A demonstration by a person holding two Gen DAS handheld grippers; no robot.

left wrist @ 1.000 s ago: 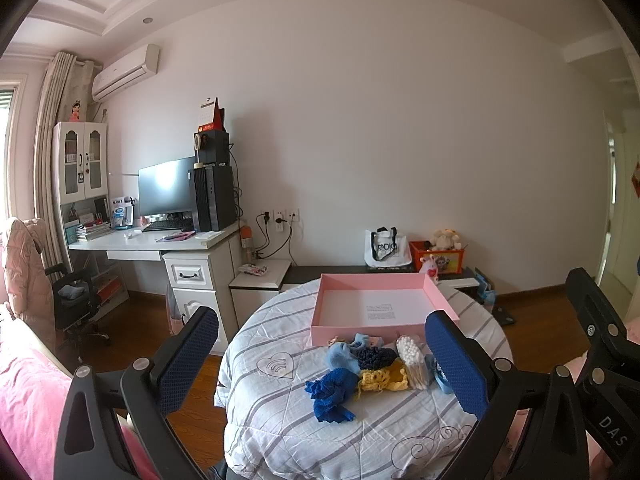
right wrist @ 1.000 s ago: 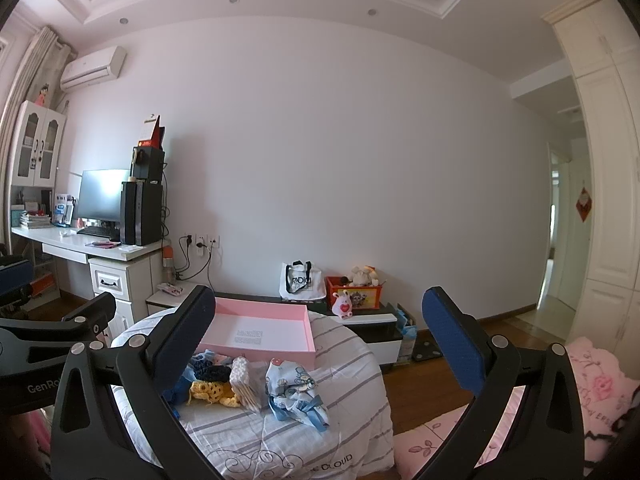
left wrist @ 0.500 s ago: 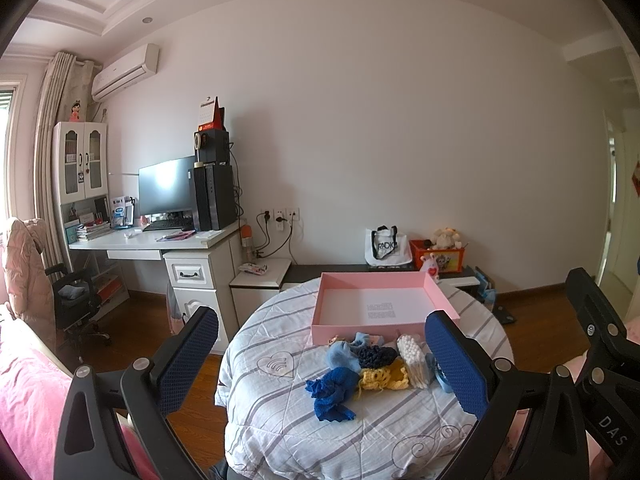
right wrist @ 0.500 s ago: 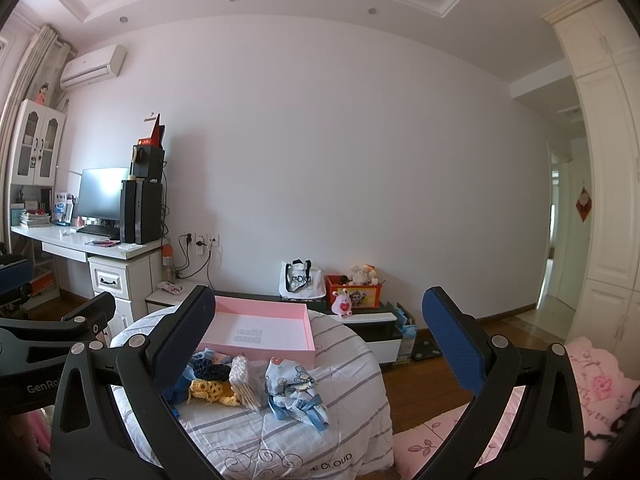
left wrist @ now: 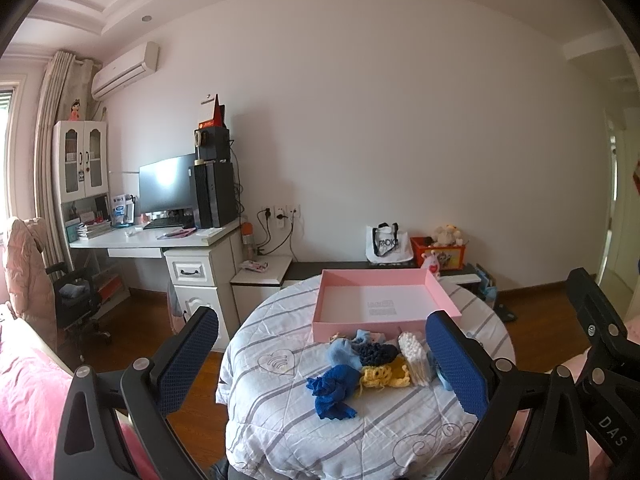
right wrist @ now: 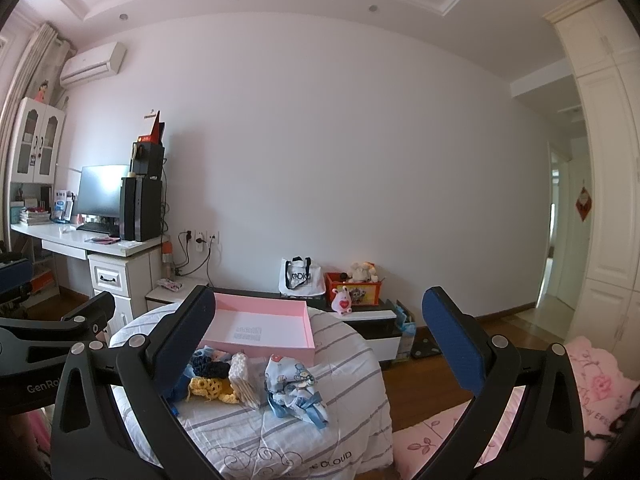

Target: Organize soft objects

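A pile of soft things lies on a round table with a striped quilt (left wrist: 280, 408), in front of an empty pink box (left wrist: 380, 302). The pile holds a blue cloth (left wrist: 332, 390), a yellow crochet piece (left wrist: 386, 376), a dark blue crochet piece (left wrist: 378, 354), a light blue cloth (left wrist: 342, 350) and a pack of cotton swabs (left wrist: 414, 358). In the right wrist view a printed blue-and-white cloth (right wrist: 294, 388) lies at the pile's right, near the pink box (right wrist: 260, 326). My left gripper (left wrist: 320, 356) and right gripper (right wrist: 316, 340) are both open, empty, held back from the table.
A white desk (left wrist: 160, 240) with a monitor and computer tower stands at the left, an office chair (left wrist: 76, 300) beside it. A low black-and-white bench (right wrist: 360, 316) with a tote bag and an orange toy box runs along the wall. Pink bedding (right wrist: 520, 420) lies at the lower right.
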